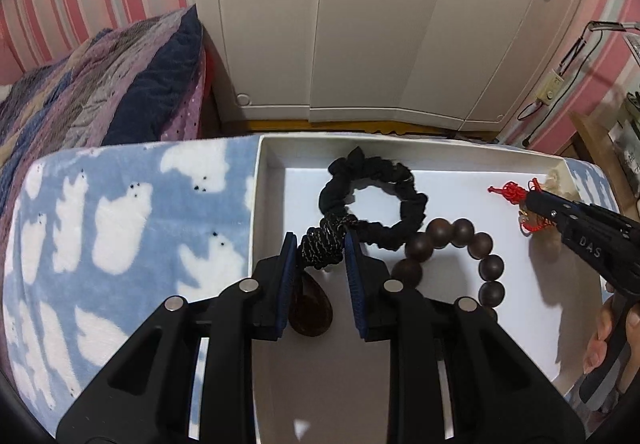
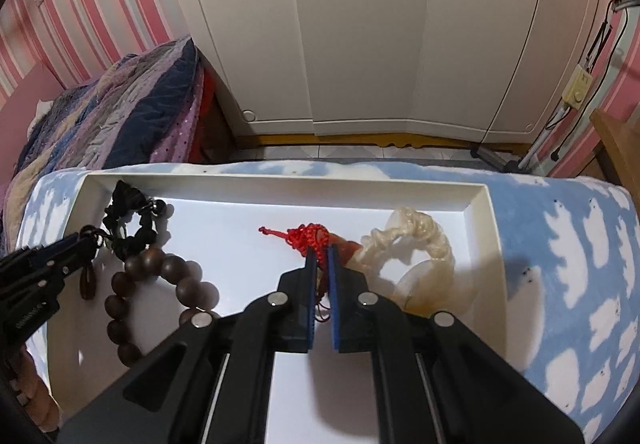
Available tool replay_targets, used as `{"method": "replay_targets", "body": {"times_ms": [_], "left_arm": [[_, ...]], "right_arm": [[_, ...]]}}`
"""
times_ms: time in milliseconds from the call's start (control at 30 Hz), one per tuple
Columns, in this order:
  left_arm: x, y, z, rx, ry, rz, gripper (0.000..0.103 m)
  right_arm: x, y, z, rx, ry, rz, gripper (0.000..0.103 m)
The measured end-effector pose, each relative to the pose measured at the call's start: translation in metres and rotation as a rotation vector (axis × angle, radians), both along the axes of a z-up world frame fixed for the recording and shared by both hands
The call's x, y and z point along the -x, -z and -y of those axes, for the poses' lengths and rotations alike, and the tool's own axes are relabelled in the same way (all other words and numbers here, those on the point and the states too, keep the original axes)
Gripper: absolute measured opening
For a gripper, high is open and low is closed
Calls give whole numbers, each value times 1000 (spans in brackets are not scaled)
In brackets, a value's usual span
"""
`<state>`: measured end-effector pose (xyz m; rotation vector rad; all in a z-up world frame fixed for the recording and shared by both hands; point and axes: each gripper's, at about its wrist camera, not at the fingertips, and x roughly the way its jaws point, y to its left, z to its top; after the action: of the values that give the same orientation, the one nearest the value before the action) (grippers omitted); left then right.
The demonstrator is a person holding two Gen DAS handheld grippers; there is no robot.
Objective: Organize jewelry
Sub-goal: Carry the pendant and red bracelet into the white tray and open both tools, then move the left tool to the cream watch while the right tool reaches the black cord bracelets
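Left gripper (image 1: 320,248): jaws nearly closed, pinched on the black braided cord (image 1: 322,250) of a pendant necklace; the dark teardrop pendant (image 1: 310,310) hangs between the fingers, over the left part of the white tray (image 1: 264,163).
Right gripper (image 2: 320,258): jaws fully closed on a bunched red knotted cord (image 2: 310,238), held over the middle of the tray; an amber-looking piece sits under the knot, too hidden to name.
Risk, left: the cord is slippery, twisted and thick; it could roll out of the pads, or snag the black scrunchie (image 1: 372,199) it touches and drag it along.
Risk, right: the loose red strands could catch on the cream scrunchie (image 2: 416,244) just beside them.
Risk, both: the wooden bead bracelet (image 1: 460,252) lies between the grippers; round, smooth beads would likely roll if bumped.
Textures: scrunchies soft, gathered rings; tray rigid, smooth, low-walled.
Surroundings: fleecy blue blanket with white bears (image 1: 120,236) under the tray, so the tray may shift if pushed.
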<state>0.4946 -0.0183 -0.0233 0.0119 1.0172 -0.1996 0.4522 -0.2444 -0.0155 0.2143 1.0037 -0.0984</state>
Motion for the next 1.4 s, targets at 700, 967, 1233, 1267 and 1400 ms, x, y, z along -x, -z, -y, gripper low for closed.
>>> {"method": "replay_targets", "body": {"times_ms": [700, 967, 1233, 1267, 1400], "left_arm": [[15, -7, 19, -9, 28, 23, 69], [57, -26, 17, 6, 25, 40, 87], [151, -44, -12, -14, 16, 75, 98], [165, -46, -13, -25, 23, 77, 99], [207, -54, -22, -21, 43, 95, 100]], "right_arm": [[21, 3, -2, -12, -37, -41, 49], [75, -31, 16, 2, 4, 28, 57], [176, -48, 29, 164, 33, 45, 78], [188, -49, 31, 162, 36, 44, 79], [238, -58, 41, 115, 57, 52, 79]]}}
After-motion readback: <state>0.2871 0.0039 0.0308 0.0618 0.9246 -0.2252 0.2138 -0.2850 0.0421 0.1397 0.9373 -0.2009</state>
